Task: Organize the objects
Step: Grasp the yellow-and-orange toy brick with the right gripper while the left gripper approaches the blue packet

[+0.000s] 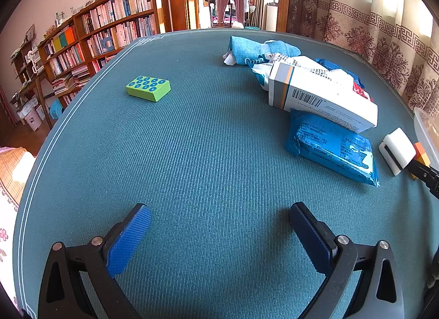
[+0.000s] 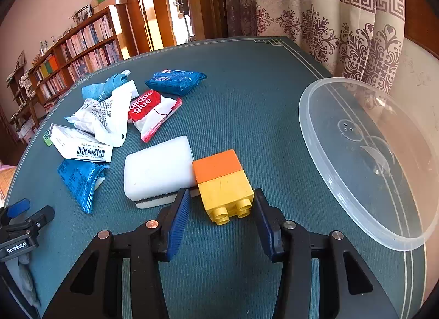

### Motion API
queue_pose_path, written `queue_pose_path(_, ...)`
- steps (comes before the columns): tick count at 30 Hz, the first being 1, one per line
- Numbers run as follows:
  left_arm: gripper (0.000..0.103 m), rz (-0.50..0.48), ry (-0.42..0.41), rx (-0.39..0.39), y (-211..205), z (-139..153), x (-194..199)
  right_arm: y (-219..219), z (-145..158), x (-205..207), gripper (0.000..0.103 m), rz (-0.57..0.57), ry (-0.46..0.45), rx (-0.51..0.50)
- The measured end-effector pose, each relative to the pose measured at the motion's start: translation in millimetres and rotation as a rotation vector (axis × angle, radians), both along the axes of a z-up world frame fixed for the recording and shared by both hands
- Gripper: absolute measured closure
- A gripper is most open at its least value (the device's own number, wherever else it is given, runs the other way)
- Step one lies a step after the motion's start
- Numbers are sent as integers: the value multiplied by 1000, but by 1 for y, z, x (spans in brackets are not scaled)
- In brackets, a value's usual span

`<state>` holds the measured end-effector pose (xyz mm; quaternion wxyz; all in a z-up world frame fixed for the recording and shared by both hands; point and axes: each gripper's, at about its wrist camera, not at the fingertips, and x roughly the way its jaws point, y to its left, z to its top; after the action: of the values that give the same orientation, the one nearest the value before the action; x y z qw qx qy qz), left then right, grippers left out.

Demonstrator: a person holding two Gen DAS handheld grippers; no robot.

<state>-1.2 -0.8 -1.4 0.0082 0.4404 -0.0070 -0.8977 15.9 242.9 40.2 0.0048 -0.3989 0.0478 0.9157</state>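
Observation:
A toy block (image 2: 222,184), orange on its far half and yellow with studs on its near half, lies on the green table (image 2: 247,94). My right gripper (image 2: 221,194) is open and straddles the yellow half, with a small gap at each blue pad. A white sponge (image 2: 157,171) touches the block's left side. My left gripper (image 1: 219,209) stands wide open over bare cloth, holding nothing. A green block with blue dots (image 1: 148,88) lies alone far ahead of it on the left. At the right edge of the left wrist view are the sponge (image 1: 396,149) and the block (image 1: 421,153).
A pile lies left of the sponge: a white barcoded box (image 2: 82,143), a blue packet (image 2: 79,179), a white wrapper (image 2: 107,116), a red glue packet (image 2: 152,112), another blue packet (image 2: 175,80). A clear round plastic lid (image 2: 356,154) sits at the right, by the curtain.

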Motion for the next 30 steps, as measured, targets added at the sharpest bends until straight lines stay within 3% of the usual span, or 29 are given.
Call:
queue_pose_path(4,0,0,0,0,0,0,0,-5,-1,-2,70,20,8,-1)
queue_pose_path(11,0,-8,1,2,-2,1,2,-18,-2,6,70,70,17,-20)
queue_pose_path(18,0,-127,-10,4,17,5,2,-24,-4,19,70,75,19,-19)
queue_pose_path(30,0,-271,-22,98,64,22,-18,-16,-4,21,70,73,25,-65)
